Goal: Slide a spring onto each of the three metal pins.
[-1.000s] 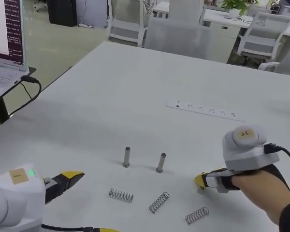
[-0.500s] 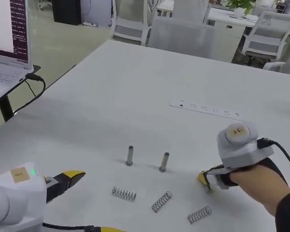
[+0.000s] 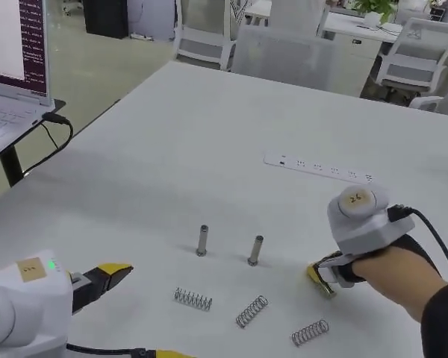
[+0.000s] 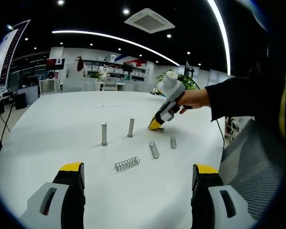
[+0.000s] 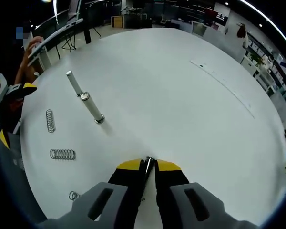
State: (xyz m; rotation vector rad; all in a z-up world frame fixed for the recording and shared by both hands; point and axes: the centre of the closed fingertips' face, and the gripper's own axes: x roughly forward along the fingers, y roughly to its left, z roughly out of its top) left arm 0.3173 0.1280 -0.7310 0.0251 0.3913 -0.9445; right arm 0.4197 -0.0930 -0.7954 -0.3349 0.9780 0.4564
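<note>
1. My right gripper (image 3: pixel 319 277) has its jaws pinched nearly together on a thin metal piece, which I take to be the third pin (image 3: pixel 325 289). Its tip is down at the table (image 3: pixel 209 134), to the right of the others, so the pin can be stood up.
2. The two pins (image 3: pixel 202 240) (image 3: pixel 256 250) stand upright, side by side and apart, tops free for loading.
3. The three springs (image 3: pixel 192 300) (image 3: pixel 251 311) (image 3: pixel 310 332) lie flat just in front of them, separate, none on a pin yet.
4. My left gripper (image 4: pixel 137 191) hovers low, jaws wide and empty, near the left spring, ready to pick it up.
</note>
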